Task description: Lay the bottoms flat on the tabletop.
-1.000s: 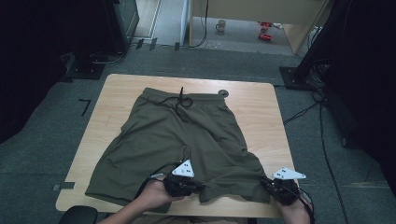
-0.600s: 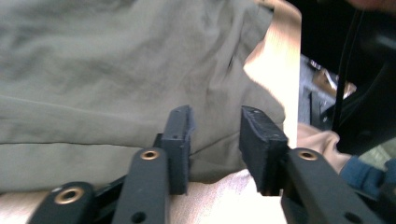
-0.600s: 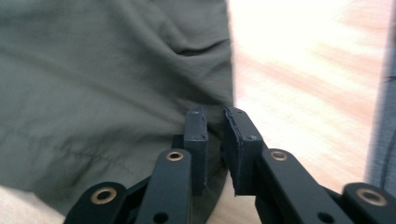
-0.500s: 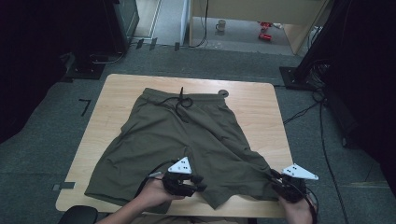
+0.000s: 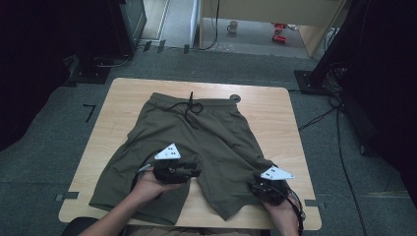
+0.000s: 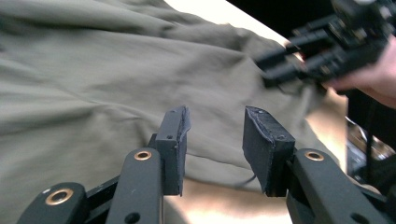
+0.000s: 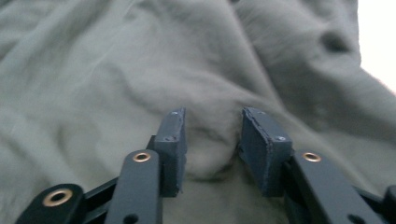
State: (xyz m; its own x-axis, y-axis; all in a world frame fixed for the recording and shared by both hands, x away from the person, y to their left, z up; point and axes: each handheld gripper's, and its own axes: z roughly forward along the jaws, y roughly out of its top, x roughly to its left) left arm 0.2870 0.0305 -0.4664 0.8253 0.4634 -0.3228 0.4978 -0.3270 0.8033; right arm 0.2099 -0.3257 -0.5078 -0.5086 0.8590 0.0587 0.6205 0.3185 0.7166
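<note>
Olive green shorts lie flat on the wooden table, waistband at the far side with a black drawstring. My left gripper hovers over the inner hem of the left leg. Its jaws have just been opening; they stand apart with nothing pressed between them, cloth lying beyond. My right gripper is at the hem of the right leg. Its jaws have also just been opening; a raised fold of cloth sits loose in the gap. The right gripper also appears at the upper right of the left gripper view.
A small dark round mark sits on the table by the waistband. Bare wood runs along both sides and the near edge. Grey carpet with cables surrounds the table; dark stands and furniture stand at the far left and right.
Both grippers went from shut on the leg hems to open. The left one moved left and away from me; the right one moved left. The two legs now lie apart.
</note>
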